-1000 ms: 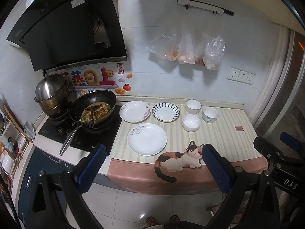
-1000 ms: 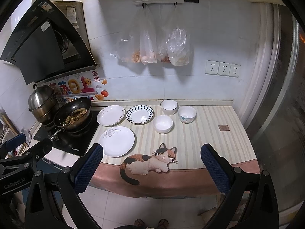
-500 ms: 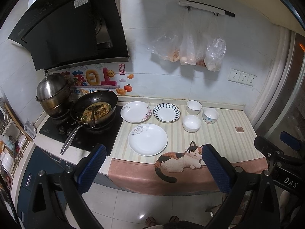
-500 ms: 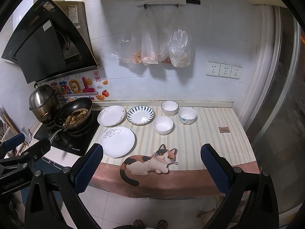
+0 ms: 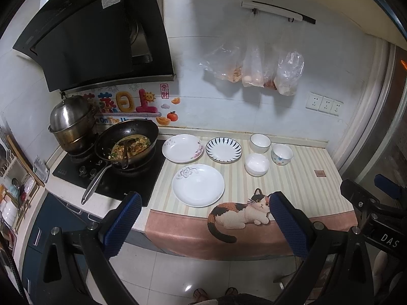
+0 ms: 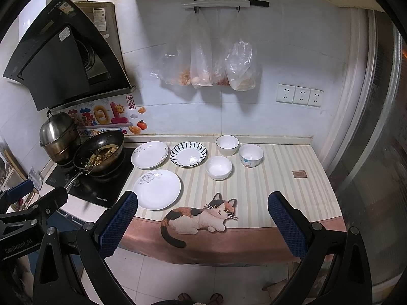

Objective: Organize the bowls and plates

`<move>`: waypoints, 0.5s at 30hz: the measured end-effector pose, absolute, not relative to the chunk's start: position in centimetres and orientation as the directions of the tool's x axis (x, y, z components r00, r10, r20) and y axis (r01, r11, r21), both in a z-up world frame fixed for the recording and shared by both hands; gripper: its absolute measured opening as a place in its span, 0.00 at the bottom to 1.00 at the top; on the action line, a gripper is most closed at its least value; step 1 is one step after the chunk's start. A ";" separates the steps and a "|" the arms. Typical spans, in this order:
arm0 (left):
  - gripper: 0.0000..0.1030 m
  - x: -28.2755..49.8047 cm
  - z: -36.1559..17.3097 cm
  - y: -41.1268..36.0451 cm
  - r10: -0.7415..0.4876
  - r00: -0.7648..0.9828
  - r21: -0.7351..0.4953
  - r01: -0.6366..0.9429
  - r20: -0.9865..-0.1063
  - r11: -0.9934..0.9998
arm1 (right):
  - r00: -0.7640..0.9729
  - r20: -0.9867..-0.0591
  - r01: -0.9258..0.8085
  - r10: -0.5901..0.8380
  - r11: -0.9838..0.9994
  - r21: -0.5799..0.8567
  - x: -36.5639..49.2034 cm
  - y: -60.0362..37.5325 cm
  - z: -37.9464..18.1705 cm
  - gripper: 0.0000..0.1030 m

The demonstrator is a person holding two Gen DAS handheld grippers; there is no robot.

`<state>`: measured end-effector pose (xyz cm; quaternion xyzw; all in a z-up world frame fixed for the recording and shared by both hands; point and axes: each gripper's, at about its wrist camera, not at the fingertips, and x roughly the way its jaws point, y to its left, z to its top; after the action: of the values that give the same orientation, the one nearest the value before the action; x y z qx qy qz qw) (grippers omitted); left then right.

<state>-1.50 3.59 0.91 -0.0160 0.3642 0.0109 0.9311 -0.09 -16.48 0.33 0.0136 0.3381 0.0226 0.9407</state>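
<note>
Plates (image 5: 198, 185) and bowls (image 5: 257, 164) separate on counter (image 6: 279, 188) | left claw (image 5: 206, 216) agape, empty | right claw (image 6: 202, 216) agape, seemingly empty

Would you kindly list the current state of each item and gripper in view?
Left gripper: open, empty.
Right gripper: open, empty.
Three plates: separate, unstacked, empty.
Three bowls: upright, unstacked.
Wok: on stove, holding food.
Steel pot: lidded.

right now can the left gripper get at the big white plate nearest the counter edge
Probably yes: the left gripper is open and empty, and the big white plate lies alone on the striped mat ahead, nothing stacked on it or between them.
</note>
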 end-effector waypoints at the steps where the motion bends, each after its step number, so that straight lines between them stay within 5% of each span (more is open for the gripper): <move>1: 1.00 -1.5 0.9 3.6 0.008 0.735 -0.023 -0.032 -0.678 0.999 | 0.771 -0.635 -0.033 0.052 0.999 0.041 -0.1 -16.5 0.3 1.00; 15: 1.00 6.6 -5.9 6.5 0.100 0.730 0.073 -0.069 -0.676 0.995 | 0.723 -0.679 -0.060 0.127 0.991 0.121 5.3 -15.2 -4.2 1.00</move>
<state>6.65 6.46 -5.89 0.0214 0.3649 0.0454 0.9297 5.26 -15.25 -4.23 0.0454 0.3688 0.0503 0.9270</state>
